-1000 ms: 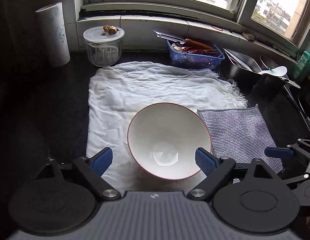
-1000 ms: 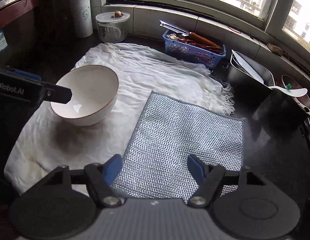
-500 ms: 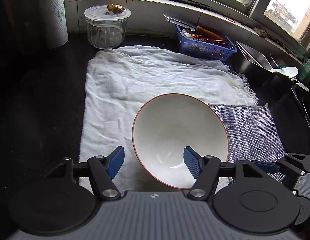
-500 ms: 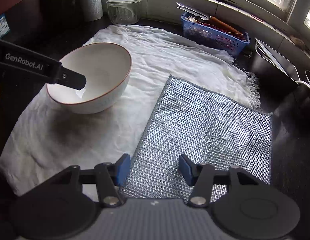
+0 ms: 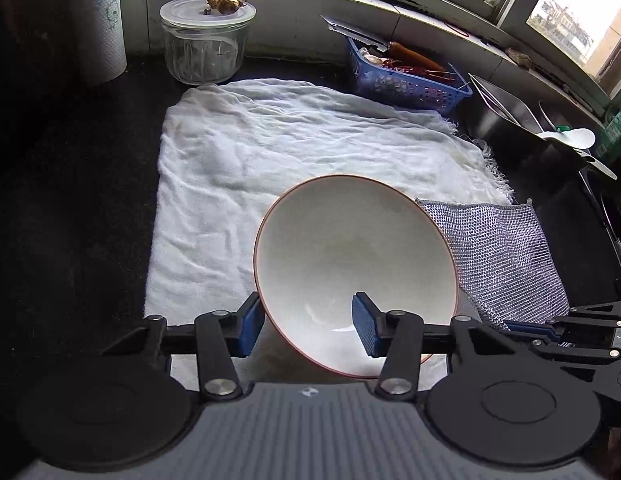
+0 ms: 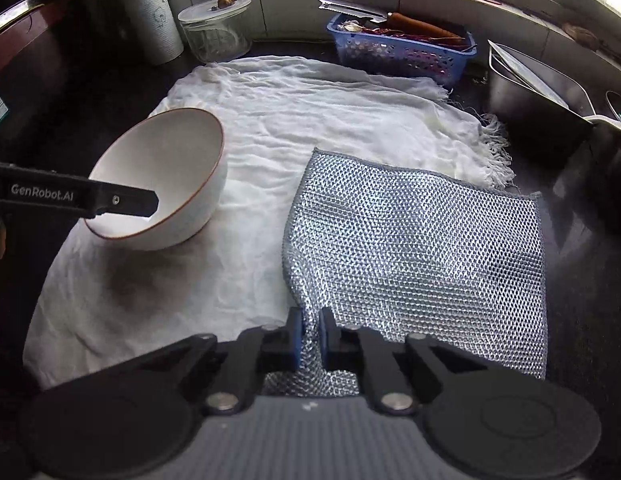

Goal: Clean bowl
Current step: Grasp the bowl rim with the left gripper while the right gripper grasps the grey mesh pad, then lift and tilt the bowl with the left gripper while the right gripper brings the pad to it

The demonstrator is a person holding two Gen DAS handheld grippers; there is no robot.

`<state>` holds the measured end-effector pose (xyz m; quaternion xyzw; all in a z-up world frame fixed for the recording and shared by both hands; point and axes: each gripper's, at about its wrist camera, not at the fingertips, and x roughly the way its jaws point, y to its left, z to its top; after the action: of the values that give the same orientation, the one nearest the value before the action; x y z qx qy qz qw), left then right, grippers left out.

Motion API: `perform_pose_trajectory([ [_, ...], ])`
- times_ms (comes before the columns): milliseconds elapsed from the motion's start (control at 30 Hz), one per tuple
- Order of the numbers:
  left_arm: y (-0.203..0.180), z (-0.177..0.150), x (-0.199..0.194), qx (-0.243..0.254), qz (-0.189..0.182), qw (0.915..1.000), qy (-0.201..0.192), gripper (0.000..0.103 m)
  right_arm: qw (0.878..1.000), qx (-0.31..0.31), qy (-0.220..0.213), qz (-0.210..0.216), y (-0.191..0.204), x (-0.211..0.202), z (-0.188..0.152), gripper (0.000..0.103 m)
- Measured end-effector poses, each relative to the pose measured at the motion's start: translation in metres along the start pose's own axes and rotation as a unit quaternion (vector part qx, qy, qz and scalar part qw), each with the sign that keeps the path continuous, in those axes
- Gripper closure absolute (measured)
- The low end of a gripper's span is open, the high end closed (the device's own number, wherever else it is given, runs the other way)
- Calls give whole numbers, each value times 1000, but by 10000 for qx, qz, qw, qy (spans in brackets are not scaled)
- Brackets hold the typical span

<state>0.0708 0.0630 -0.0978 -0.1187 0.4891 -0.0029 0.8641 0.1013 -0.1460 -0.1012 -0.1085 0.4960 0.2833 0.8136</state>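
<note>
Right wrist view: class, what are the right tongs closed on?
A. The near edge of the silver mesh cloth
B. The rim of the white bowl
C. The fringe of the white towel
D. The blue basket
A: the right tongs are pinched together on the bunched near edge of the mesh cloth, while the bowl sits off to the left on the towel.

Right tongs (image 6: 308,334) pinched on near edge of silver mesh cloth (image 6: 422,256), white bowl (image 6: 166,176) tilted on white towel (image 6: 310,120), left tongs (image 6: 110,200) reaching into bowl
</note>
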Motion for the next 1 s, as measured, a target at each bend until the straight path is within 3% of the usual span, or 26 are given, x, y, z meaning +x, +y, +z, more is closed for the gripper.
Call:
perform_pose_trajectory([
  [100, 0, 1, 0, 7, -7, 10000, 5, 55, 9998, 102, 12, -171, -5, 3, 0, 86],
  [200, 1, 1, 1, 13, 19, 10000, 5, 59, 9993, -52, -27, -382, -1, 6, 0, 59],
  [233, 1, 0, 0, 6, 46, 10000, 1, 63, 9989, -106, -38, -446, 0, 7, 0, 58],
  [300, 3, 1, 0, -22, 78, 10000, 3, 69, 9988, -173, -65, -448, 1, 9, -1, 58],
  [367, 7, 1, -1, -82, 103, 9999, 2, 75, 9990, -201, -98, -395, 1, 10, -1, 71],
  [400, 8, 1, -1, -99, 108, 9999, 6, 79, 9991, -193, -110, -364, 0, 9, -1, 84],
  [533, 13, 1, -1, -136, 122, 9998, 1, 88, 9993, -175, -114, -305, -5, 8, -1, 96],
  [700, 4, 0, -9, 36, 191, 9997, -166, 94, 9995, -66, -234, -225, -10, -1, 0, 98],
  [867, -17, 1, -19, 508, 274, 9976, -387, 96, 9983, 153, -540, -148, -18, -23, 5, 98],
  [1000, -23, 3, -20, 506, 340, 9974, -387, 96, 9960, 416, -790, 82, -26, -40, 10, 98],
])
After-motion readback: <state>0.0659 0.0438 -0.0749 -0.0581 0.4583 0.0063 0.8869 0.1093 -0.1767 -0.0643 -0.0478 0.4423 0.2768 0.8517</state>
